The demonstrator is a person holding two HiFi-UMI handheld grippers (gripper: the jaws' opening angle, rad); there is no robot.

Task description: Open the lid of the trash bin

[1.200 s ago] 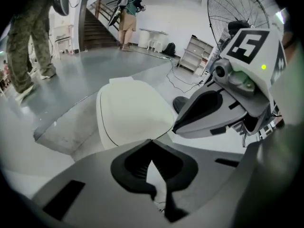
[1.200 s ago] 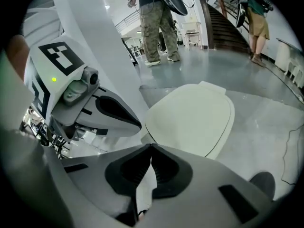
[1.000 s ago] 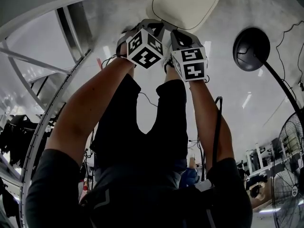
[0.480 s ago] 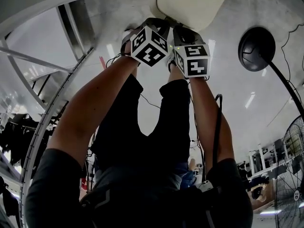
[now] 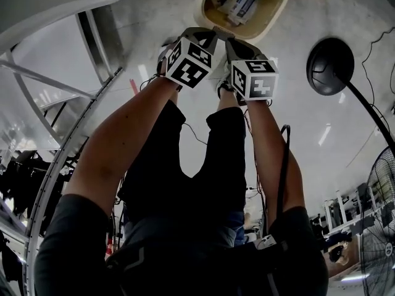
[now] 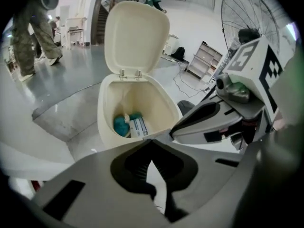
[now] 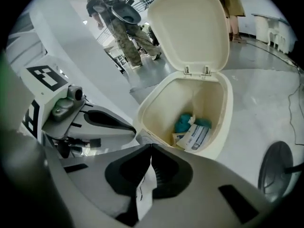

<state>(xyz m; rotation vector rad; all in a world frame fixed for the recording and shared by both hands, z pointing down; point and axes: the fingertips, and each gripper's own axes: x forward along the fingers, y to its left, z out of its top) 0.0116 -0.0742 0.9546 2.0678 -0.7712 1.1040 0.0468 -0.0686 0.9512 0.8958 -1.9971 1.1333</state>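
Both the left gripper (image 6: 151,142) and right gripper (image 7: 151,147) were pinched shut, empty, near the cream trash bin (image 7: 226,125); its lid (image 7: 190,27) stood upright, teal wad (image 7: 183,123) and packet (image 7: 197,137) inside.

Trash bin (image 7: 209,96) and lid (image 7: 190,27): smooth cream plastic, slight sheen. Floor (image 7: 266,80): pale, polished, reflective. Left tool (image 6: 151,144) and right tool (image 7: 151,148): matt grey plastic. Carton (image 7: 195,136) inside bin: printed paper.

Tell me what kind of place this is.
Probably a large indoor workshop or lab hall: a polished grey floor, a big pedestal fan, open shelving racks by the far wall, and a cream trash bin standing with its lid up.
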